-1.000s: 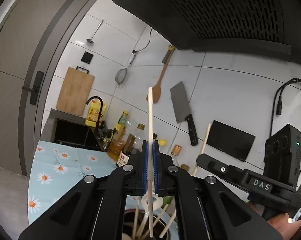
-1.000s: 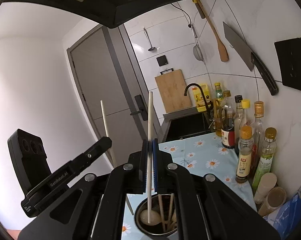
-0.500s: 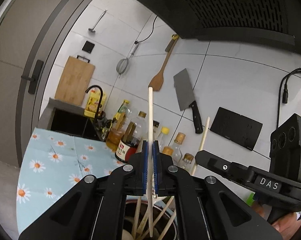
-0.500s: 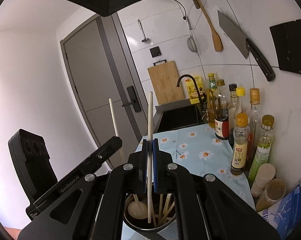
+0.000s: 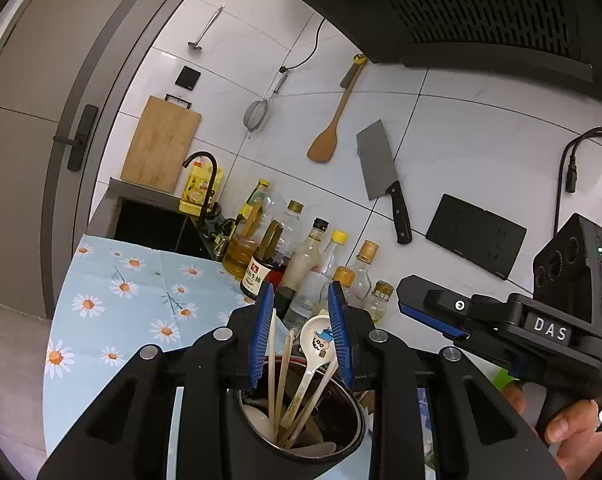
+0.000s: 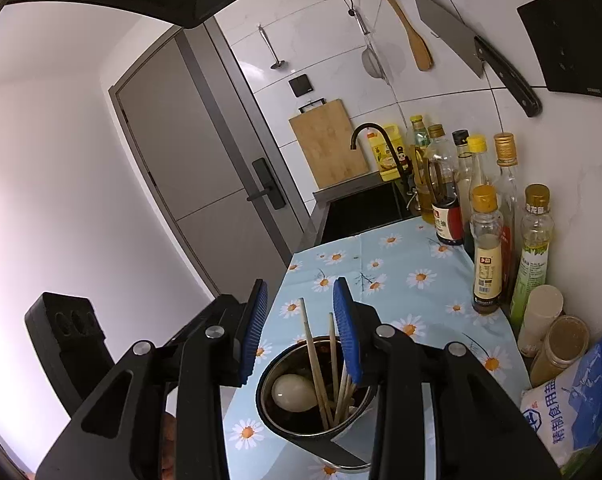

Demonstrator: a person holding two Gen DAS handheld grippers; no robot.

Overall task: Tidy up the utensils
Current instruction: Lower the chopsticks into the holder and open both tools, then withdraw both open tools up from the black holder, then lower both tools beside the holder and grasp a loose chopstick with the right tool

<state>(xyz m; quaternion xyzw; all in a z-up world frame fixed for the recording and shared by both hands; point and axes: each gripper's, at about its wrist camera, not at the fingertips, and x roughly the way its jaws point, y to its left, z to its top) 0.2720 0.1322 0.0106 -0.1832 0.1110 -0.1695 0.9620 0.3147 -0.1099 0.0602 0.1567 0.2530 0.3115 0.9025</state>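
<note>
Daisy-print tablecloth (image 6: 397,280) under the steel utensil pot (image 6: 301,420); left gripper (image 5: 301,336) and right gripper (image 6: 301,328) both spread wide, empty, chopsticks (image 6: 313,356) at 6 o'clock

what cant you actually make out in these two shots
- Bottom of the metal holder: left wrist view, hidden by the left tool.
- Lower ends of the chopsticks: right wrist view, lost in the dark interior.
- Holder's near base: right wrist view, covered by the right tool.
- Bottle labels: too small.
</note>
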